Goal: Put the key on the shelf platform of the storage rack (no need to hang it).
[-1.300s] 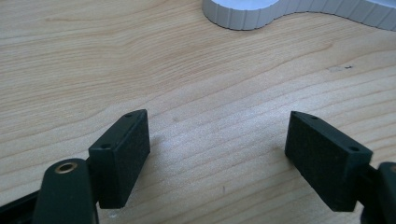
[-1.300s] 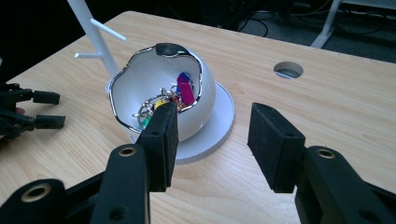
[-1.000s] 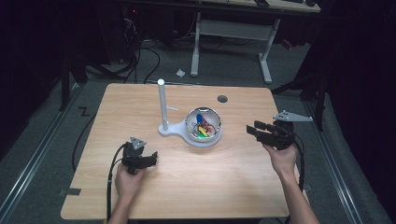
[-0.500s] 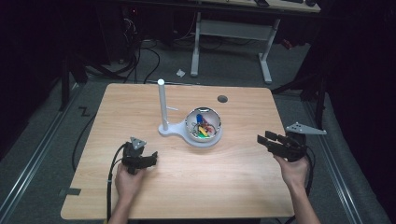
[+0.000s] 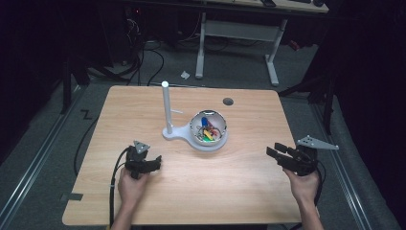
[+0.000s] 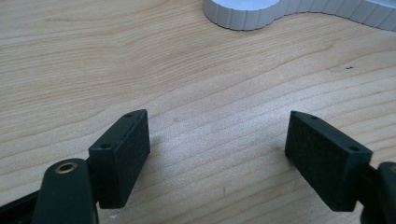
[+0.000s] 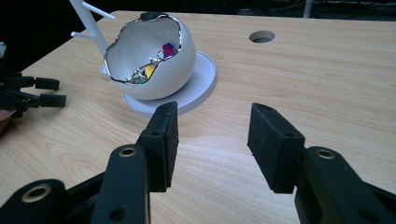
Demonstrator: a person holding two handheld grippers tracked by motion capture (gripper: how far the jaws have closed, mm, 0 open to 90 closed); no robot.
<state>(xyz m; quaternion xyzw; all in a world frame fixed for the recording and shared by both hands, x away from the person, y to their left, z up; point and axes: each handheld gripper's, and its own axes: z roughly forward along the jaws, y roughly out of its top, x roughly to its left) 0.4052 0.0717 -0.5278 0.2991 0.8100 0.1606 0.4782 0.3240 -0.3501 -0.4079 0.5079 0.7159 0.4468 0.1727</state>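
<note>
My left gripper (image 5: pixel 152 164) rests low over the near-left desk (image 5: pixel 239 191); its fingers (image 6: pixel 122 156) stand wide apart and hold nothing. My right gripper (image 5: pixel 275 153) sits at the near-right edge, fingers (image 7: pixel 163 140) parted to a medium gap, also holding nothing. The egg-shaped white bowl (image 5: pixel 209 130) of coloured trinkets stands mid-desk, between and beyond both grippers.
</note>
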